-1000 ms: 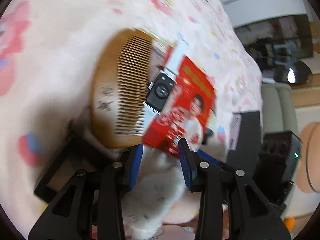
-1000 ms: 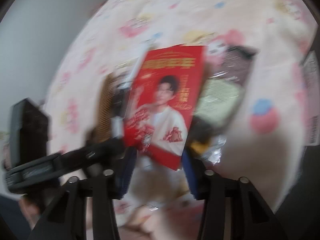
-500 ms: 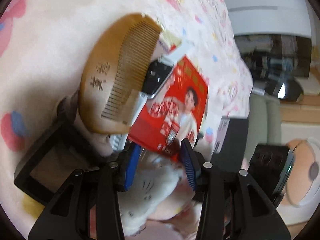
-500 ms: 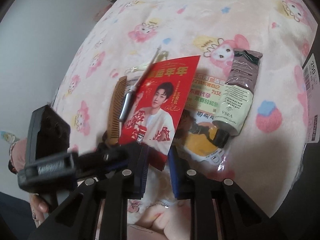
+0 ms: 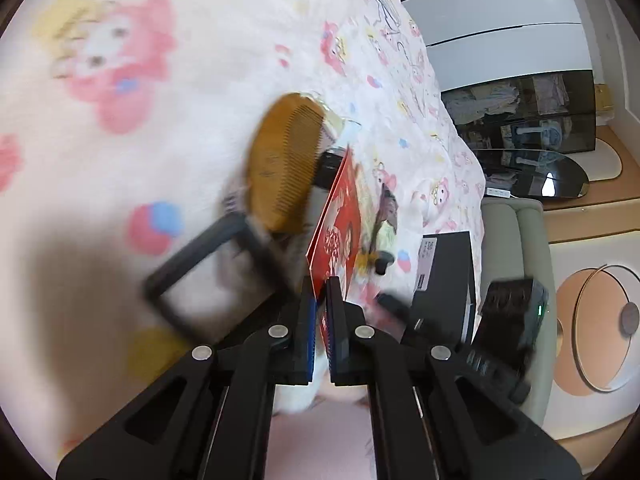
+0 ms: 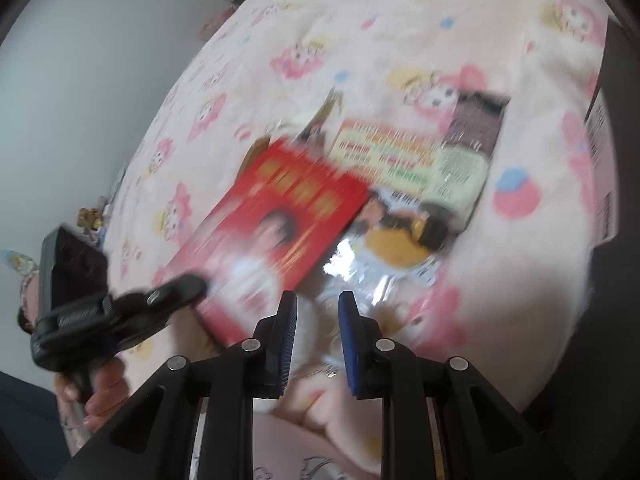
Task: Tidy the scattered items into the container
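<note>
Wooden comb [image 5: 286,168], glossy red card [image 5: 340,224], fleecy blanket [image 5: 180,120]

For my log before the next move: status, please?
Left gripper shut on red envelope edge, envelope tilted up off blanket. Right gripper shut, white fuzz between its jaws. Wooden comb close beside envelope.

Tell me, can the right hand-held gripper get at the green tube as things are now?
Probably yes. The green tube lies uncovered ahead of the right hand-held gripper, and the red card is off to the side. The jaws are shut, so they must open first.
</note>
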Tool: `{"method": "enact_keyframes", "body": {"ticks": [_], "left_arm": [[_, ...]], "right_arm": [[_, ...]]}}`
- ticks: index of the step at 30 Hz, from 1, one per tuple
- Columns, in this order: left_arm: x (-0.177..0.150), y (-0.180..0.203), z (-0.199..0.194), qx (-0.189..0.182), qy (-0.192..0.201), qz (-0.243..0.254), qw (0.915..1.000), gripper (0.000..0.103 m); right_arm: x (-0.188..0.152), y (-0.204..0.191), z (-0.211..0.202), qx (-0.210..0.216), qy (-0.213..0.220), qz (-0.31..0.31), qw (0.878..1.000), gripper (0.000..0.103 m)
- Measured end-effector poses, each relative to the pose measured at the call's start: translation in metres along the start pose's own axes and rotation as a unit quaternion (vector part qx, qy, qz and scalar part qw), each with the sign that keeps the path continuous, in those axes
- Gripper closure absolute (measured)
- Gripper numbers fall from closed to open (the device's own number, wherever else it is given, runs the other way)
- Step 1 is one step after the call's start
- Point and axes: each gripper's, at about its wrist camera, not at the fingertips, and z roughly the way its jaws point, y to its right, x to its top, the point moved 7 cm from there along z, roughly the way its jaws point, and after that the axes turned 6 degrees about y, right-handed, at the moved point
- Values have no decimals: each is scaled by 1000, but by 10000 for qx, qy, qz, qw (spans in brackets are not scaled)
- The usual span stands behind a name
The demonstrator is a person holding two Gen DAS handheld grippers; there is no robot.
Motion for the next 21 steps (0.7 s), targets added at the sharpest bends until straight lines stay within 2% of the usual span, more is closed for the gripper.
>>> {"method": "enact_keyframes", "body": {"ticks": [2,6,11,14,16,17,19,21], "left_arm": [[0,-7,-4,124,70,-5,9999,99],[4,-18,-1,170,82,-100,9998,97],[12,-25,5,234,131,-132,9996,94],[20,-29,7,392,215,-93,9990,92],[28,-31,5,569,368,-13,9977,87],[33,-32,2,708,475,54,9963,80],[41,-34,-4,1021,636,186,9926,74],[44,-38,-6,1122,666,164,9913,71]], "right_arm": [[12,-2,3,4,64,-14,10000,81],[38,-15,20,-63,151,-291,9994,66],[53,-35,51,-147,-95,-1062,9942,66],[48,-37,67,-310,-339,-1362,9896,64],[40,-38,66,-333,-434,-1534,9867,64],[34,-41,63,-293,-506,-1615,9851,64],[13,-49,56,8,-819,-1709,9819,68],[-4,-57,51,170,-1049,-1784,9782,69]]}}
